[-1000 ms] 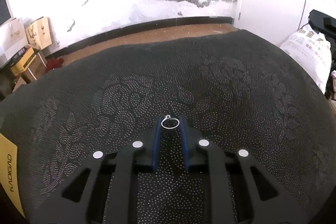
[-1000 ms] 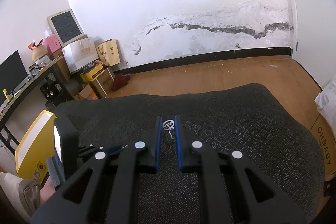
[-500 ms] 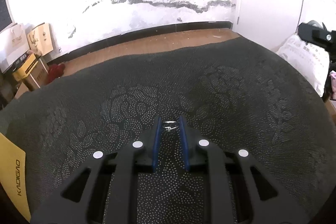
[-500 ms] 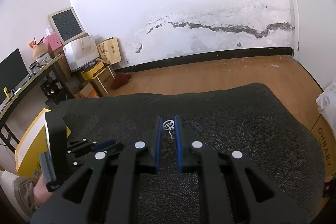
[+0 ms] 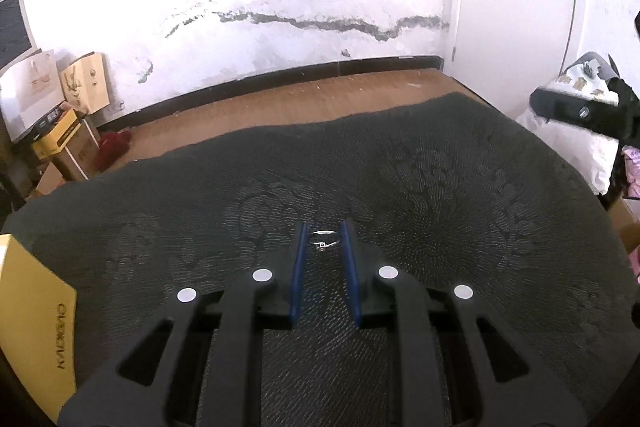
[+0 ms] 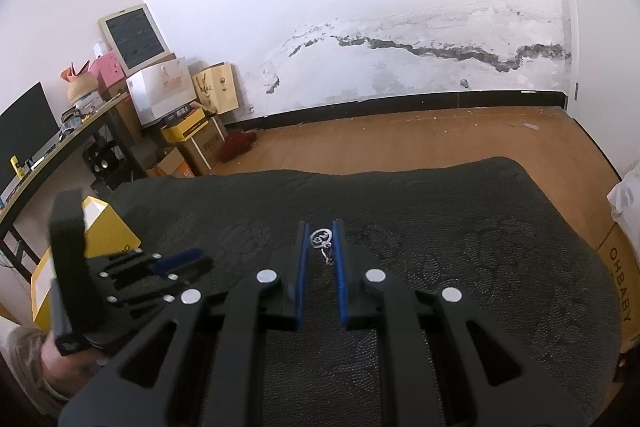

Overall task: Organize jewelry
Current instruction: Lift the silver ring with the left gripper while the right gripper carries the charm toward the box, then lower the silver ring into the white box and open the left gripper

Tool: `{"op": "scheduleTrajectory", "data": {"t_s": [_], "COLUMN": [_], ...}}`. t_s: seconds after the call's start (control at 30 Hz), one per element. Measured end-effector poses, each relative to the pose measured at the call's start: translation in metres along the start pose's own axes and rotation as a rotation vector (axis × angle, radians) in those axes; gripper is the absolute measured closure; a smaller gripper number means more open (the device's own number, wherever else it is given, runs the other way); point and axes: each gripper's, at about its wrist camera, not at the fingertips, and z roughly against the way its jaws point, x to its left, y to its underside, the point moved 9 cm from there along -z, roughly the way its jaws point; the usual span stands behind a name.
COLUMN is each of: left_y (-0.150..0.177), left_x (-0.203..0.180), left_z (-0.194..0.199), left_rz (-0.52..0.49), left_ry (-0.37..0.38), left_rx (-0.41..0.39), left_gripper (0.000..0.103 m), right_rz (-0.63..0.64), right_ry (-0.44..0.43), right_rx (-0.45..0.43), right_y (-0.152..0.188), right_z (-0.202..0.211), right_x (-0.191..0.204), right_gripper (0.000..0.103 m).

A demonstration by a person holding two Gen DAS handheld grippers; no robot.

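The left hand-held gripper (image 5: 325,231) is clamped on a thin silver ring (image 5: 325,239), which spans the gap between the blue pads (image 5: 298,263) near their tips. One second ago the ring stood upright as a full circle with its stone on top; now it lies tipped nearly flat, seen as a narrow oval with the small stone hanging at its near edge. The left view has also lifted: the dark patterned cloth (image 5: 440,187) covering the counter fills less of it, more of the wooden floor (image 5: 320,99) and the cracked white wall (image 5: 320,23) shows beyond the cloth's far edge, and the cloth's dots are smeared by motion blur.

The right hand-held gripper (image 6: 322,233) is clamped on a silver pendant (image 6: 321,238), a round openwork piece with a short dangling part below it, held between its blue pads (image 6: 339,267) above the same cloth (image 6: 480,227). That grip and view match the earlier frames.

Seen from the right wrist, the left hand-held gripper (image 6: 176,263) sits to the left of the pendant, above the cloth's left side, and has shifted closer toward the pendant and higher than a second ago. A yellow box (image 6: 108,231) lies just beyond it at the cloth's left edge. In the left view, part of the right tool's black body (image 5: 580,113) shows at the cloth's right edge, lower than before.
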Motion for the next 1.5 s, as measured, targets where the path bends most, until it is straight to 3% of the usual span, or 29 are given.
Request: {"op": "scheduleTrajectory", "data": {"t_s": [0.27, 0.7, 0.97, 1.2, 1.37, 1.5], "left_y": [-0.010, 0.002, 0.055, 0.090, 0.129, 0.160], "left_x": [0.036, 0.163, 0.234, 0.281, 0.311, 0.332], "left_z": [0.069, 0.201, 0.245, 0.269, 0.253, 0.233], "left_rz": [0.075, 0.143, 0.196, 0.229, 0.261, 0.264], "left_ry": [-0.017, -0.196, -0.273, -0.303, -0.299, -0.321], "left_rx": [-0.055, -0.100, -0.061, -0.041, 0.057, 0.128], "left_gripper": [0.085, 0.085, 0.085, 0.085, 0.085, 0.085], "right_rz": [0.045, 0.098, 0.195, 0.327, 0.383, 0.409], "right_ry": [-0.017, -0.088, -0.191, -0.343, -0.434, -0.471], "right_rx": [0.008, 0.051, 0.075, 0.088, 0.142, 0.190], "right_y": [0.003, 0.020, 0.021, 0.007, 0.023, 0.045], "right_z": [-0.002, 0.002, 0.006, -0.004, -0.025, -0.035], "right_x": [0.023, 0.091, 0.198, 0.343, 0.427, 0.464], "right_gripper": [0.091, 0.091, 0.091, 0.091, 0.091, 0.091]}}
